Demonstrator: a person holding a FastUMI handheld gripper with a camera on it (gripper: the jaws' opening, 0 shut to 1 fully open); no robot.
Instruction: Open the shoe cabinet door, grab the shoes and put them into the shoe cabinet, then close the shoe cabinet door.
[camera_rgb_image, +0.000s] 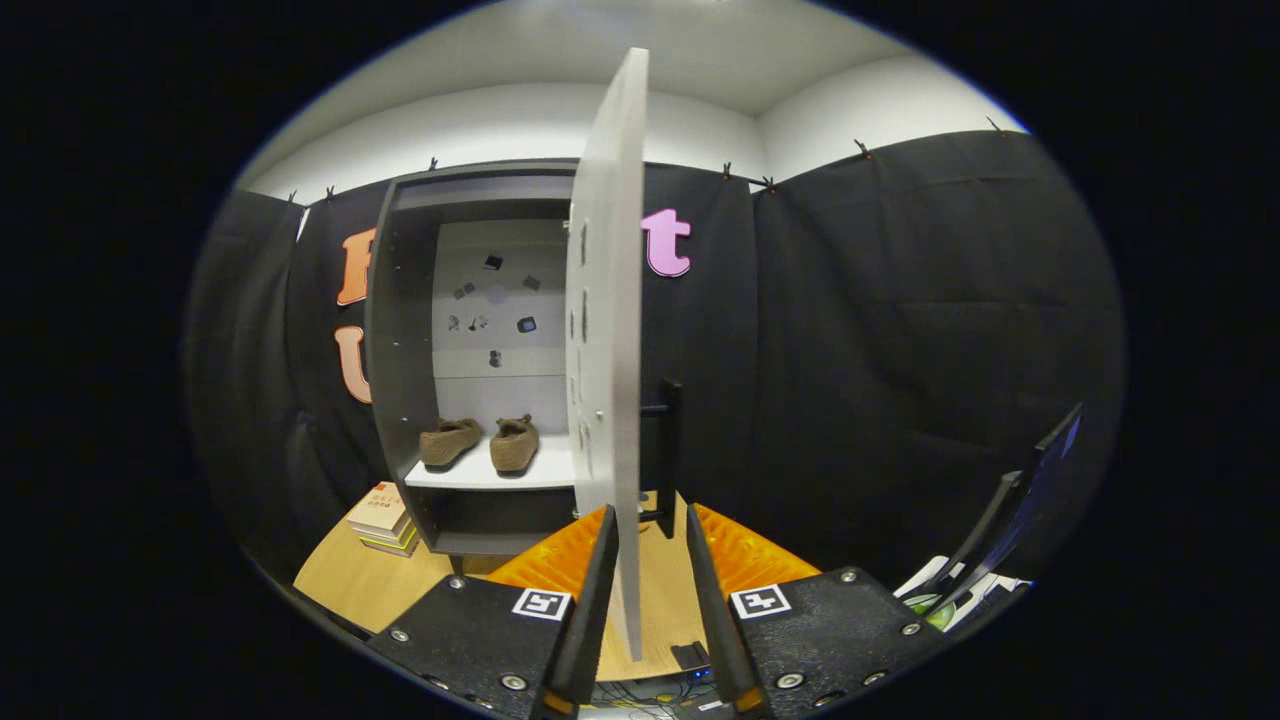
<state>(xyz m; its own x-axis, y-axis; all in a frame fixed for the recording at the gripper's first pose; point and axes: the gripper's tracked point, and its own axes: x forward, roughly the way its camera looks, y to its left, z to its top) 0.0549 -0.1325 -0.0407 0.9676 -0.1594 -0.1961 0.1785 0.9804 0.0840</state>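
A staged recording booth, not a real home: black cloth (880, 330) clipped up along white walls (620, 120), a lone open shoe cabinet (400, 350) on a wooden table (350, 585), books (383, 518) stacked left, a monitor (1010, 520) near right.

Matt, smooth board on the shoe cabinet door (607, 300) — shoes (482, 442) of rough, knitted-looking cloth on a smooth shelf (500, 474) — pale wood-grain worktop (360, 585) below.

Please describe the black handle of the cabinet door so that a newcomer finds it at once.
Start at the tall dark shoe cabinet, with brown shoes on its white shelf. Its pale grey door stands open, edge-on, between the open tongs. The slim black vertical bar handle juts from the door's right face.
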